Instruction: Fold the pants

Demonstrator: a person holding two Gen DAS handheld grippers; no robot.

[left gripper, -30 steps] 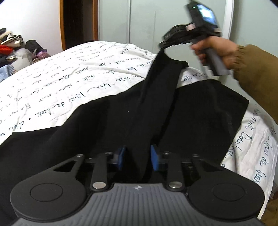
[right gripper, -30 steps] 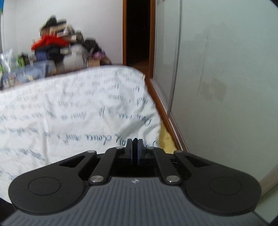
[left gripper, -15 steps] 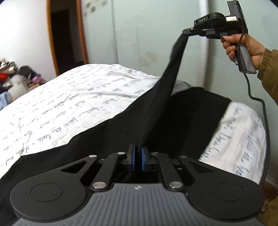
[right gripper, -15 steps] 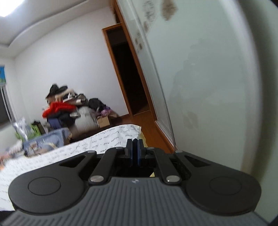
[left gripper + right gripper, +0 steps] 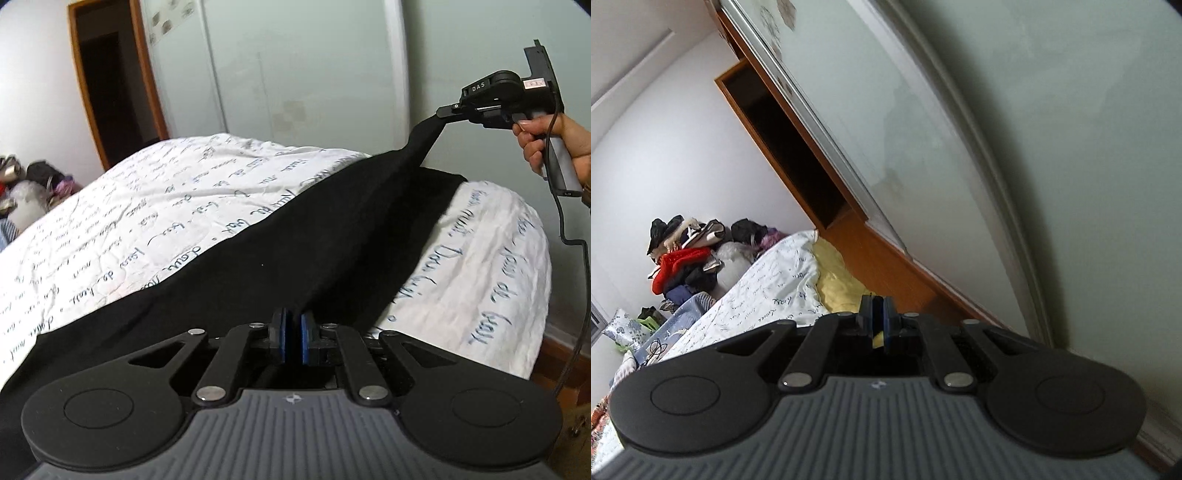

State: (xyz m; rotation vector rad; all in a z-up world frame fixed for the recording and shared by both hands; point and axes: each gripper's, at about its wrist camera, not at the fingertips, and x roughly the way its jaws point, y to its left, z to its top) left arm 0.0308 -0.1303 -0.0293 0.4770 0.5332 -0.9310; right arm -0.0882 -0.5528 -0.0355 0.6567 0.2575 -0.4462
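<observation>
The left gripper (image 5: 293, 338) and the right gripper (image 5: 443, 113) each pinch the black pants (image 5: 332, 236), stretching an edge taut above the bed (image 5: 184, 192) they drape across. No fold appears laid yet; the folding remains.

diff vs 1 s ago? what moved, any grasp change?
The left gripper closed from open onto the black pants. The right gripper, shut on the far end throughout, swung out to the right, and the fabric between the two now runs as a long low span over the bed. Unchanged: most of the pants lie on the bed.
</observation>
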